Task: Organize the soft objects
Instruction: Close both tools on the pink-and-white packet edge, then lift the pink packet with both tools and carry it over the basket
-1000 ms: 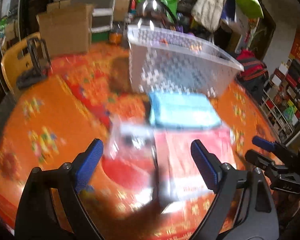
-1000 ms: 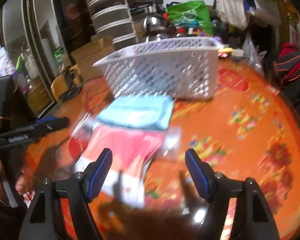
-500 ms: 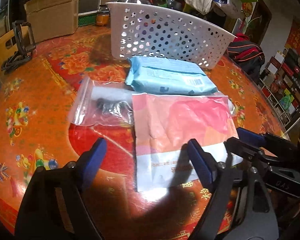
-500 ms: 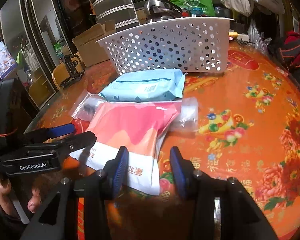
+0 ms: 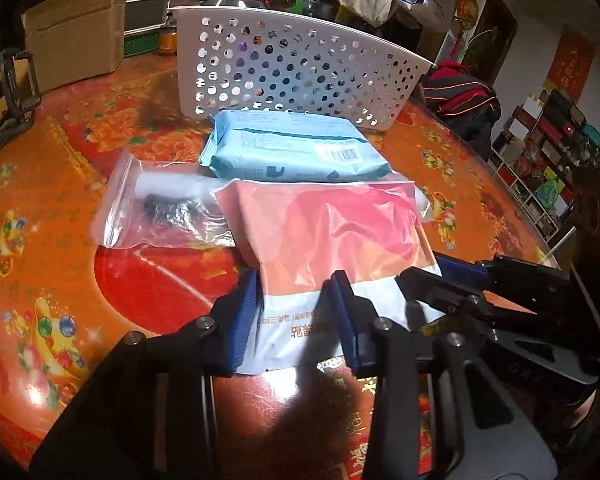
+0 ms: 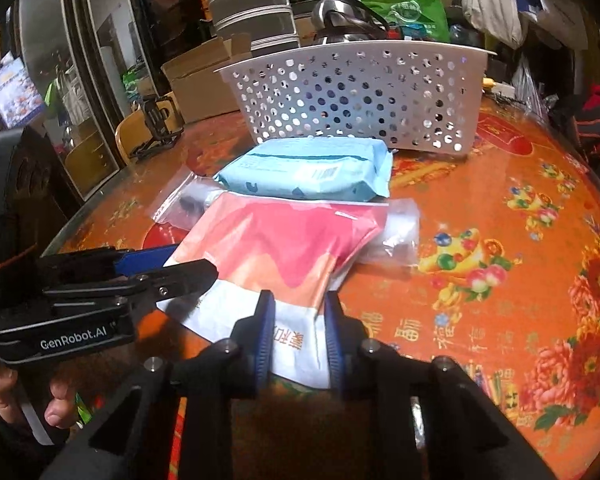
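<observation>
Pouch (image 5: 324, 236) (image 6: 276, 248), pink with a white lower band, lies flat on the orange patterned table (image 5: 60, 248) (image 6: 500, 248). Its white band faces both grippers.

Left gripper (image 5: 296, 316): blue pads stand on either side of the pouch's near left corner. The jaws are closing, with the white band between them. Whether the pads already press on the material cannot be determined.

Right gripper (image 6: 298, 334): blue pads stand on either side of the pouch's near right corner. The jaws are closing, with the white band between them, and the band buckles upward in the gap. Firm contact cannot be confirmed.

Each gripper appears in the other's view, just beside it along the pouch's near edge. A hand (image 6: 28, 396) grips the left unit's handle.

Adjacent items:
- Blue pack (image 5: 292, 152) (image 6: 312, 172): lies just behind the pouch, touching its far edge.
- Clear bag (image 5: 156, 204) (image 6: 184, 200): lies partly under the pouch, protruding at both sides, with dark contents at the left.
- White basket (image 5: 296, 72) (image 6: 360, 92): perforated, upright, directly behind the blue pack.
- Cardboard box (image 5: 76, 40): at the table's far left.
</observation>
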